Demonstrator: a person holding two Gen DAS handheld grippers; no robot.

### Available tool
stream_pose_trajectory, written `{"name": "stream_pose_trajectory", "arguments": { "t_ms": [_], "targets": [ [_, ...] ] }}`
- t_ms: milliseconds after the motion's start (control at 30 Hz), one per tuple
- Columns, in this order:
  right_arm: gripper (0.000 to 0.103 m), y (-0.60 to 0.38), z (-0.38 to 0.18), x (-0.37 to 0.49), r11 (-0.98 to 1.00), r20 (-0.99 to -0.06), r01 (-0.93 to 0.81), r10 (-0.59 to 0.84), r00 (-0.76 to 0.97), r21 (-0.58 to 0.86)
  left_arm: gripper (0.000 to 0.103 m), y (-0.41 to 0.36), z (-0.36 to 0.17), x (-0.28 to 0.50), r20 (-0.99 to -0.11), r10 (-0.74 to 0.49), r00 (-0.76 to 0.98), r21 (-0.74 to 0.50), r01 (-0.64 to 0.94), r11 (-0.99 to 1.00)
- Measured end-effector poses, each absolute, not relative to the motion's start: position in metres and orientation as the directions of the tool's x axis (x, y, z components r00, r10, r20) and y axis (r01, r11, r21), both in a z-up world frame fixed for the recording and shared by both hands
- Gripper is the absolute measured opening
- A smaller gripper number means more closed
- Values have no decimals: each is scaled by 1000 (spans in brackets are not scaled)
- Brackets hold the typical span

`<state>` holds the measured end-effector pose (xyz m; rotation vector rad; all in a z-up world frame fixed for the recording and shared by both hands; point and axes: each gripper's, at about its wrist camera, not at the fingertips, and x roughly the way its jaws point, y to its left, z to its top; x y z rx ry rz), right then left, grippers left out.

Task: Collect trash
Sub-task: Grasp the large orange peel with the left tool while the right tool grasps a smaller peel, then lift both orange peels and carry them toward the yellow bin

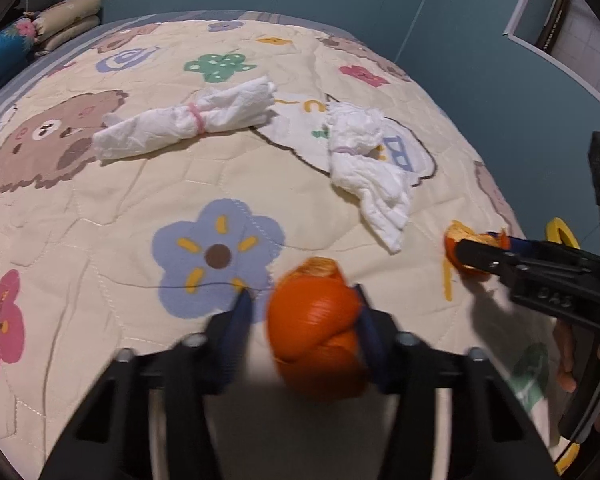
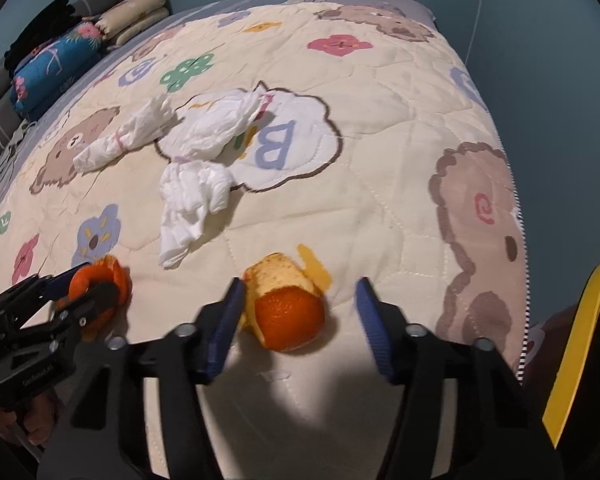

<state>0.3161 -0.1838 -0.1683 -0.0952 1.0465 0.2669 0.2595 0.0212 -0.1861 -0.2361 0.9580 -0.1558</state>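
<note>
**Two peels between the jaws at the bed's near edge**

The left gripper point(image 1: 304, 316) has its jaws half-closed around one orange peel point(image 1: 316, 320). The right gripper point(image 2: 296, 312) straddles another peel point(image 2: 286, 312), only its left pad touching. Both look light, soft and crushable. Two crumpled tissues point(image 2: 192, 184) lie mid-bed point(image 2: 380, 160), with open room around.

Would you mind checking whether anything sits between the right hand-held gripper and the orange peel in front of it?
Nothing visible does. The orange peel lies on the quilt between the open fingers of the right hand-held gripper, nearer one finger. The crumpled tissue lies farther back.
</note>
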Motion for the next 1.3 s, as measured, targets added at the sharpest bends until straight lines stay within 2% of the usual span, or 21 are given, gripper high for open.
{"name": "stream_pose_trajectory", "arguments": {
  "t_ms": [133, 267, 300, 800, 1300],
  "targets": [
    [29, -180, -170, 312, 957, -866, -283, 187, 463, 55, 32, 20, -184, 257, -778, -236, 582, -267, 34, 963],
    [23, -182, -170, 311, 957, -863, -278, 205, 461, 79, 29, 22, -180, 255, -770, -250, 586, -280, 41, 959],
    [17, -183, -170, 311, 957, -863, -276, 212, 459, 89, 28, 22, -180, 255, -770, -253, 586, -282, 43, 959],
    [16, -202, -127, 292, 935, -782, -292, 334, 526, 203, 27, 25, -140, 232, -737, -249, 628, -264, 72, 962],
    [16, -230, -75, 239, 916, -726, -321, 390, 566, 241, 27, 43, -102, 201, -697, -236, 678, -271, 56, 961]
  ]
}}
